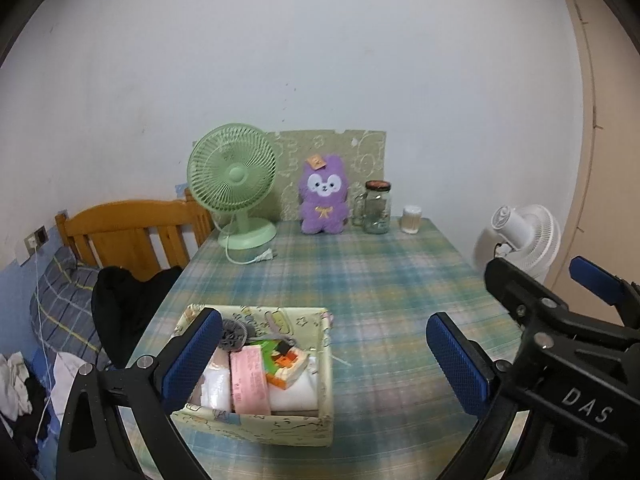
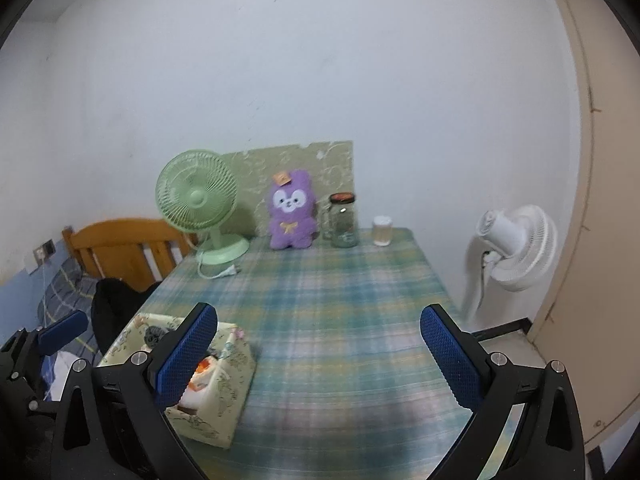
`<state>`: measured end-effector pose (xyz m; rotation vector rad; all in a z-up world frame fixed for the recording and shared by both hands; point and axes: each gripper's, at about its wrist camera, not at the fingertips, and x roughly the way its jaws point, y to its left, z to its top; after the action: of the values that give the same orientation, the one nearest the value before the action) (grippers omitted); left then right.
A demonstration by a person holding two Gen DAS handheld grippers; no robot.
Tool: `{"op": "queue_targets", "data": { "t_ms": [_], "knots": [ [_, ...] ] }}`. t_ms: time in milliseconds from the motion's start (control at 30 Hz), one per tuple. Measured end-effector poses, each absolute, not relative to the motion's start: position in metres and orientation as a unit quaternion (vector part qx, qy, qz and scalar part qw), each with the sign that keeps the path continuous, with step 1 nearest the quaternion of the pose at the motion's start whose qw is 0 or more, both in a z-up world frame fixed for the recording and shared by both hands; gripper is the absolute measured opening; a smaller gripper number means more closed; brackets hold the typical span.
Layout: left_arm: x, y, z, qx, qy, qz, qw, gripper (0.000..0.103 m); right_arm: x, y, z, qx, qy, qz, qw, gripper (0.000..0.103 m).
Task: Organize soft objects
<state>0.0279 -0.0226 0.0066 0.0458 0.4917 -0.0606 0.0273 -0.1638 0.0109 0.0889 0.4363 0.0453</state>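
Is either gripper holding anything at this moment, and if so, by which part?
Nothing is held. The left gripper and right gripper both have their jaws wide open and empty, above the table by the box.

Plaid tablecloth (image 1: 380,280) looked matt woven; plush toy (image 1: 323,200) fuzzy; jar (image 1: 377,208) clear glass; headboard (image 1: 132,232) varnished wood.
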Motion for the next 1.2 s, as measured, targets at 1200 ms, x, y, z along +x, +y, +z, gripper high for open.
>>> {"op": "queue_targets", "data": {
  "t_ms": [1200],
  "knots": [
    [-0.01,-0.013,0.03,0.004,0.196,-0.012,0.98,0.103,-0.023,-0.192,0.028,0.034,0.177,-0.016,0.984,0.103]
  ]
}}
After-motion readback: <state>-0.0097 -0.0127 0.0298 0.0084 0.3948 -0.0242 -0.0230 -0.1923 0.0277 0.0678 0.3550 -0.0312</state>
